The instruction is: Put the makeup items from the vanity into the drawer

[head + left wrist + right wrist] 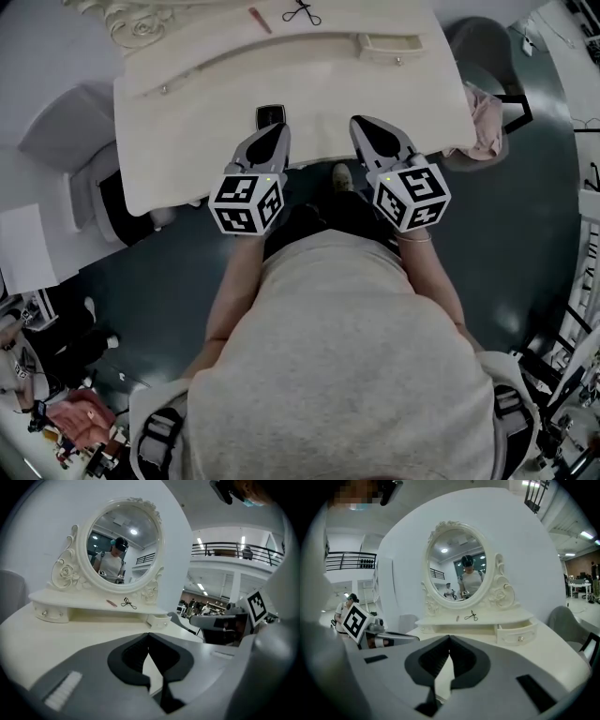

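On the white vanity's [216, 112] raised shelf lie a black eyelash curler [302, 13] [128, 603] [471, 616] and a pinkish-red stick [260, 20] [111, 603] [458, 618]. At the shelf's right end a small drawer [391, 44] [519, 632] [158, 619] stands slightly pulled out. My left gripper [273, 128] [149, 634] hovers over the tabletop's near edge, shut and empty. The right gripper [364, 122] [450, 637] is beside it, also shut with nothing between its jaws. Both point toward the shelf, well short of the items.
An oval mirror [124, 545] [458, 564] rises behind the shelf. A small dark rectangle [269, 114] sits on the table just beyond the left gripper. A pink cloth [486, 117] hangs at the table's right edge. Grey chairs [66, 127] [567, 620] flank the vanity.
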